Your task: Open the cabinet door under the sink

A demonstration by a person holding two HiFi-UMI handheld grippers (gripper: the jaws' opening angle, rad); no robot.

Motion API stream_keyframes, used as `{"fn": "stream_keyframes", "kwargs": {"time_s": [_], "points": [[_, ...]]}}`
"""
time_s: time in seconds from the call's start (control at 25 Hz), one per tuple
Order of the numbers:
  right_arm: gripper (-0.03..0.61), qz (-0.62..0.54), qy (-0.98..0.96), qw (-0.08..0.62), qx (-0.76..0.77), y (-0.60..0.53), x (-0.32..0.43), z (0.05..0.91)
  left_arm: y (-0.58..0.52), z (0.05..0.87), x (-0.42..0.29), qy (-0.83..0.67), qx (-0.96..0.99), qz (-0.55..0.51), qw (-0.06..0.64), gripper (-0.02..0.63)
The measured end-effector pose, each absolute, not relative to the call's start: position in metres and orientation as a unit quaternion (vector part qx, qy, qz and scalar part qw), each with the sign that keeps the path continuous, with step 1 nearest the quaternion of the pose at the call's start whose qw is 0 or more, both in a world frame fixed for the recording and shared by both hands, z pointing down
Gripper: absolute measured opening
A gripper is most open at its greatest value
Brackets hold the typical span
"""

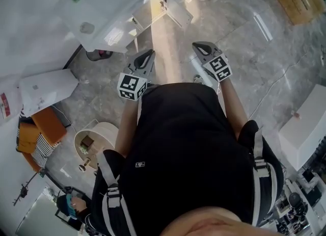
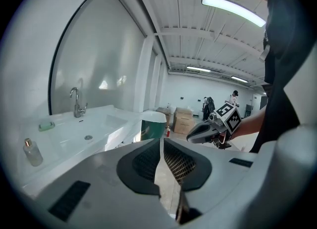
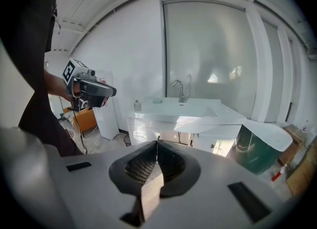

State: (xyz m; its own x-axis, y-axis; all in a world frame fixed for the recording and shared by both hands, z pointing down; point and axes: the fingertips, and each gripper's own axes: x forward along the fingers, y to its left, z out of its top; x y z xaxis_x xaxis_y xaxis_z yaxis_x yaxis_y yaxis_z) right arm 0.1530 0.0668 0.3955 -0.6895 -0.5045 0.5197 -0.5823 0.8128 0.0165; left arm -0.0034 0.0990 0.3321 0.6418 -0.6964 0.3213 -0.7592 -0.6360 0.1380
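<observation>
Both jaws together, empty: left gripper (image 1: 146, 56), right gripper (image 1: 202, 48); sink cabinet (image 3: 143, 133) well apart, base hidden

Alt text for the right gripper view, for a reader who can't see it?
The right hand-held gripper, jaws shut on nothing, points toward a white sink cabinet with a faucet and a small bottle on top, not yet touching it. The left hand-held gripper is held up at the view's left.
</observation>
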Motion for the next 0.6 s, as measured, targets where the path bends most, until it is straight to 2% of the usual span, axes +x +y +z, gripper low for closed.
{"fn": "stream_keyframes", "kwargs": {"time_s": [0.6], "points": [[0.058,0.068,-0.92,0.251,0.294,0.052,0.149,0.389,0.087,0.331,0.009,-0.401,0.899,0.116,0.133,0.032]]}}
